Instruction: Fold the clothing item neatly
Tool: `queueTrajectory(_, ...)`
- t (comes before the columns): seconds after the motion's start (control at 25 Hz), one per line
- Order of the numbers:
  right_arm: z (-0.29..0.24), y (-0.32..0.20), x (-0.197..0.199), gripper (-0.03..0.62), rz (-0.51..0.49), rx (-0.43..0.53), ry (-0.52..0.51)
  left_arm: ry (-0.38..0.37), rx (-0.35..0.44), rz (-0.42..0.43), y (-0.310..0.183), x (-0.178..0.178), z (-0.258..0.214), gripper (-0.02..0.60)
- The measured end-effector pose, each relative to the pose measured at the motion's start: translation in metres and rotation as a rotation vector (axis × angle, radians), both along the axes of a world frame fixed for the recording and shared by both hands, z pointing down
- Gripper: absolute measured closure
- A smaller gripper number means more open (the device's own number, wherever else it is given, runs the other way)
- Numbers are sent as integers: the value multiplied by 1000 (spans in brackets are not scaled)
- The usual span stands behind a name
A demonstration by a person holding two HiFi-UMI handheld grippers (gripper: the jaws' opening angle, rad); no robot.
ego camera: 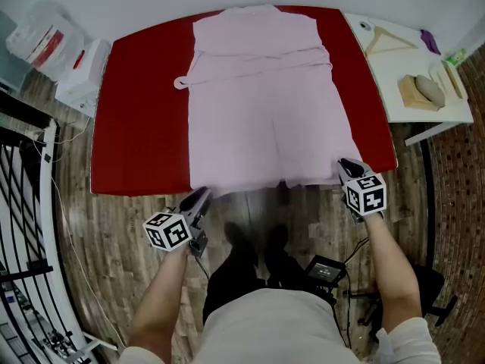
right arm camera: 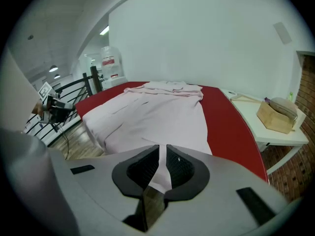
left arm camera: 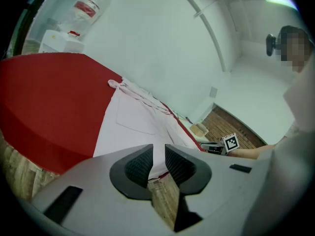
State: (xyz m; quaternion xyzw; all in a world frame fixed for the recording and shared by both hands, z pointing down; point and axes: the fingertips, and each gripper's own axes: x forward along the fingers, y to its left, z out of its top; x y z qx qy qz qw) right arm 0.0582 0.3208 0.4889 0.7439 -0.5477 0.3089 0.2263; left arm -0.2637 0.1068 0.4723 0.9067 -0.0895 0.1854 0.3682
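Pink robe (ego camera: 261,105) on red surface (ego camera: 136,112): probably light and limp; grasp at hem corners. Left gripper (ego camera: 202,197) slightly spread, right gripper (ego camera: 345,164) pressed together.

Near hem of garment (ego camera: 265,105) blurred; railing (ego camera: 30,203) cut off at left edge; objects on side table (ego camera: 394,101) too small to identify.

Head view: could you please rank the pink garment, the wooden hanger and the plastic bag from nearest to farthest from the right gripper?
From the right gripper:
1. The pink garment: its near right corner lies at the jaws.
2. The wooden hanger: on the white side table, beyond and to the right.
3. The plastic bag: past the far left corner of the red table.
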Motion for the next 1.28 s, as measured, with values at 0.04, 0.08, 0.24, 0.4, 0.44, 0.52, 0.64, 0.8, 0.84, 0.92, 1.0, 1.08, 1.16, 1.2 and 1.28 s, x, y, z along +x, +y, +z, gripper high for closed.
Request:
queueTrajectory(0.04,2,2,1,568,-4,-1,-3,-8,-2,-7,1,-2,4,519)
queueTrajectory(0.08,4,3,1,568,-7,-1,-7,-17,-4,-12,2,-3,7,503)
queueTrajectory(0.24,15,11,2,568,-29,-12,-20,-46,-3,-21,3,-7,20,478)
queueTrajectory(0.4,27,24,-2,555,-62,-31,-35,-81,-1,-9,5,-11,36,468)
queueTrajectory(0.44,31,28,-2,540,-66,-35,-43,-92,-2,-4,6,-11,41,466)
queueTrajectory(0.52,40,37,-2,525,-67,-43,-61,-113,-7,5,9,-12,50,462)
queueTrajectory(0.64,51,50,-1,514,-65,-60,-80,-142,-12,15,14,-15,64,457)
queueTrajectory(0.8,59,57,-2,513,-89,-57,-79,-184,-18,19,15,-22,85,442)
queueTrajectory(0.84,60,57,-3,510,-97,-55,-79,-193,-18,20,15,-24,90,438)
queueTrajectory(0.92,62,59,-4,503,-108,-53,-85,-213,-16,25,15,-27,101,420)
queueTrajectory(1.0,66,67,-6,497,-112,-58,-96,-233,-15,32,17,-31,110,402)
queueTrajectory(1.08,72,75,-7,491,-113,-75,-109,-251,-8,40,18,-34,118,393)
queueTrajectory(1.16,80,84,-6,485,-111,-98,-121,-272,2,48,18,-38,126,382)
queueTrajectory(1.2,85,88,-5,482,-108,-109,-127,-284,7,52,18,-40,130,375)
queueTrajectory(1.28,95,95,-2,473,-97,-134,-136,-307,20,62,17,-43,137,360)
